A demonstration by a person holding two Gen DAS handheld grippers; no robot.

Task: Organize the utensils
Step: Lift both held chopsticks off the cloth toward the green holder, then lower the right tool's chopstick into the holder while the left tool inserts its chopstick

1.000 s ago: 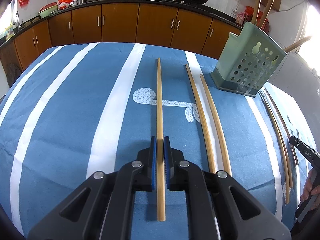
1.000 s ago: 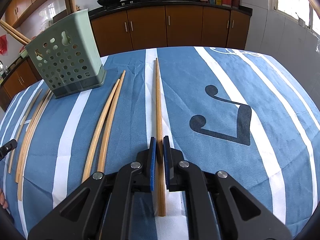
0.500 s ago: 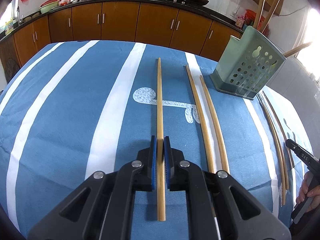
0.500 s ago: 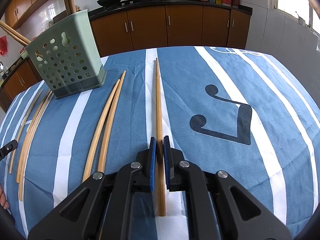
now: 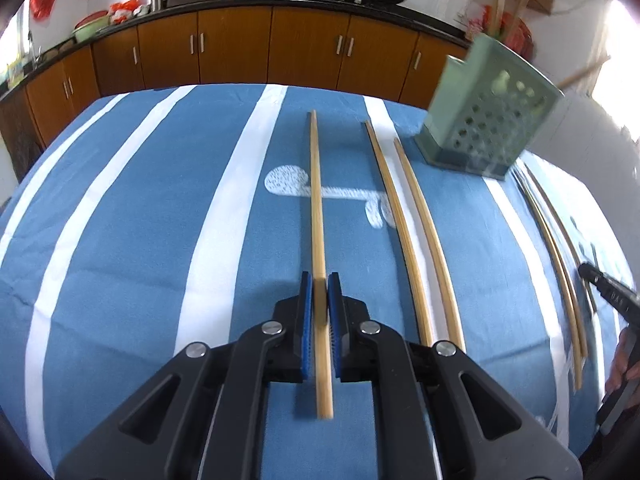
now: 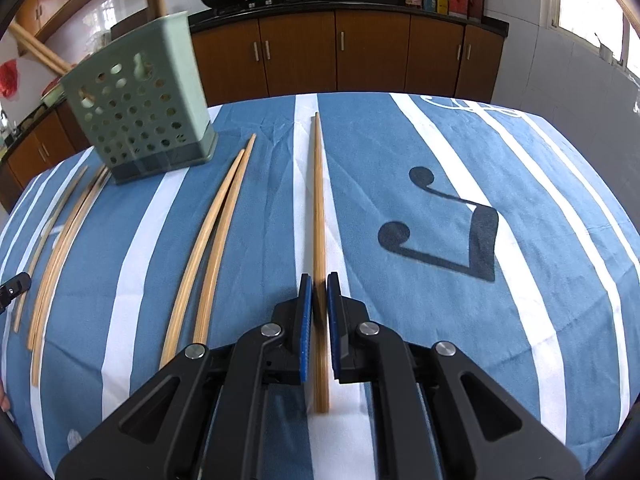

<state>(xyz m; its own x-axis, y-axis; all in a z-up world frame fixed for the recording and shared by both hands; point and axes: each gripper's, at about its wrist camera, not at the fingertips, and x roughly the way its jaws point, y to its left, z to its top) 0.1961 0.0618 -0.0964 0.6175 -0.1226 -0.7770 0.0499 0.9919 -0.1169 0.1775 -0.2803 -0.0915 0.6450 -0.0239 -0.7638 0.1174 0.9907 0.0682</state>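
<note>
No legible text anywhere: faint white lettering on the right gripper (image 5: 608,292) body in the left wrist view is too blurred to read.

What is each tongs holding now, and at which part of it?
The left tongs grip one bamboo chopstick near its thick near end. The right tongs grip another chopstick the same way.

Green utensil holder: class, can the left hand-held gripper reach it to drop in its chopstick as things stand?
Probably yes. The left hand-held gripper is shut on a chopstick, and the green utensil holder stands ahead to its right. Only two loose chopsticks lie flat on the cloth between, easily passed over.
</note>
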